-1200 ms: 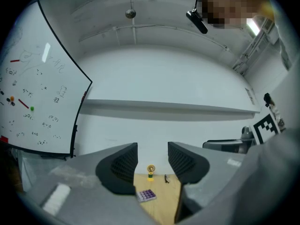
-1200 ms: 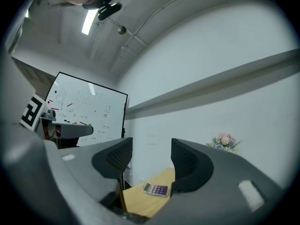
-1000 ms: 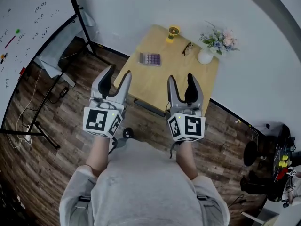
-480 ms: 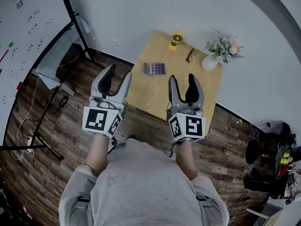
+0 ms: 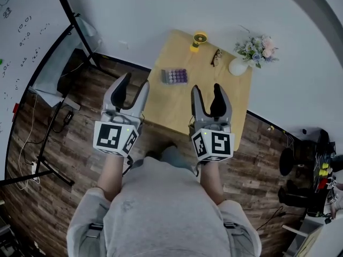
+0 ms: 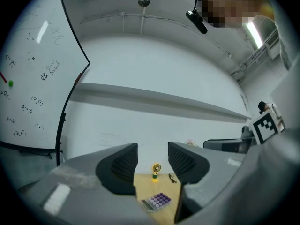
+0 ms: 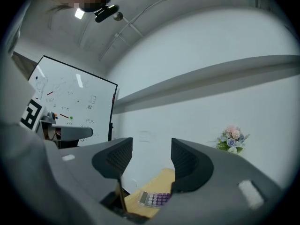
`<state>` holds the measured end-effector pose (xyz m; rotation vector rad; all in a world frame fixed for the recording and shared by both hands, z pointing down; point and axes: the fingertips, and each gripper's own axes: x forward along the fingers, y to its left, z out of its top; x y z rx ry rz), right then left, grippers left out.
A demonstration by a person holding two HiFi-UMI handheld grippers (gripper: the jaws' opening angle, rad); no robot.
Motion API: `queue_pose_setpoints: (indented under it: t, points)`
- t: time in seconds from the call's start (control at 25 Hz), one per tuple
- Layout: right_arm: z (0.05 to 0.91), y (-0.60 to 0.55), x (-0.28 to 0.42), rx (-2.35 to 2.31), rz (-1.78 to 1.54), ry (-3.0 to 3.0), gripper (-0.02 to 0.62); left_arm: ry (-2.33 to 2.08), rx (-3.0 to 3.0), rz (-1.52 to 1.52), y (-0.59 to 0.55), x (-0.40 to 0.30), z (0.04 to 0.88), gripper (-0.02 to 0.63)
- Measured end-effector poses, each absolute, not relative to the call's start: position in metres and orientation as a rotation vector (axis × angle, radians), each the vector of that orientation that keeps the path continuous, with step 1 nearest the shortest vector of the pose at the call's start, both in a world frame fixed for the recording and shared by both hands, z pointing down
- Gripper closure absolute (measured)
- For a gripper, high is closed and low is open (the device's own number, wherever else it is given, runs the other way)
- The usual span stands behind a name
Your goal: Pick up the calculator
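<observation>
A small calculator with purple keys lies on the left part of a light wooden table. It also shows between the jaws in the left gripper view as the calculator and low in the right gripper view as the calculator. My left gripper hangs open over the floor by the table's left edge, short of the calculator. My right gripper is open above the table's near part, to the right of and nearer than the calculator. Both hold nothing.
At the table's far edge stand a small yellow fan, a pair of glasses and a white vase of flowers. A whiteboard on a black stand is at the left. Cables and gear lie on the wooden floor.
Both grippers have come closer to the table, which sits nearer in the head view; the person's foot now shows by the table's near edge. The jaws stay open.
</observation>
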<state>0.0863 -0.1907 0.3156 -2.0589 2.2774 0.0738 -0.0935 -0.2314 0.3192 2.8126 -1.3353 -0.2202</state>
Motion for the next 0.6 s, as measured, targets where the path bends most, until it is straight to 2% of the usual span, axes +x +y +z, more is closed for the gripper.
queue_pose_setpoints:
  t: [0.6]
  points:
    - [0.314,-0.250,0.106,-2.057,0.068,2.310,0.347,-1.346,2.784,-0.235,-0.287,-0.076,0.321,0.408]
